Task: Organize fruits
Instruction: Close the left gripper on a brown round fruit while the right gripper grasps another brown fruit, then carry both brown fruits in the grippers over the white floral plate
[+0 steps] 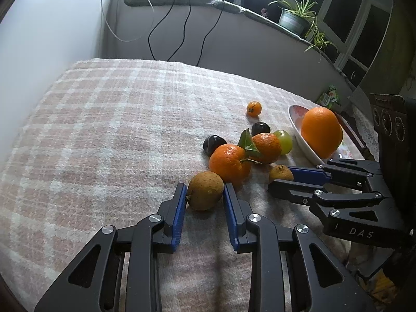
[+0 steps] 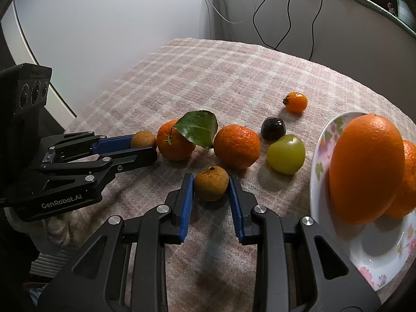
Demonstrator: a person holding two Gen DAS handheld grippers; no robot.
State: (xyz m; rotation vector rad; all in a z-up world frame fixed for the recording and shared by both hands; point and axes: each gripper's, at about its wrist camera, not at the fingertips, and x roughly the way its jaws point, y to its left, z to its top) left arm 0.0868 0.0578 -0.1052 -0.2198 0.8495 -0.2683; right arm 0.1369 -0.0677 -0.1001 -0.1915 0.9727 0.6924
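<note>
My left gripper [image 1: 205, 193] is shut on a brown longan [image 1: 205, 194] resting on the checked cloth; it also shows in the right wrist view [image 2: 143, 139]. My right gripper [image 2: 211, 187] is shut on a second brown longan [image 2: 211, 187], seen in the left wrist view [image 1: 280, 173]. Two tangerines [image 2: 174, 141] [image 2: 237, 146], one with a green leaf [image 2: 199, 127], lie just beyond both grippers. A green grape [image 2: 286, 154], a dark fruit [image 2: 273, 128] and a small orange kumquat [image 2: 295, 101] lie further back. A large orange [image 2: 366, 167] sits in the flowered plate [image 2: 374, 254].
A second dark fruit [image 1: 213, 143] lies left of the tangerines. The checked cloth [image 1: 104, 130] stretches to the left and back. A grey wall with hanging cables [image 1: 182, 26] and a sill with a potted plant [image 1: 293, 19] stand behind the table.
</note>
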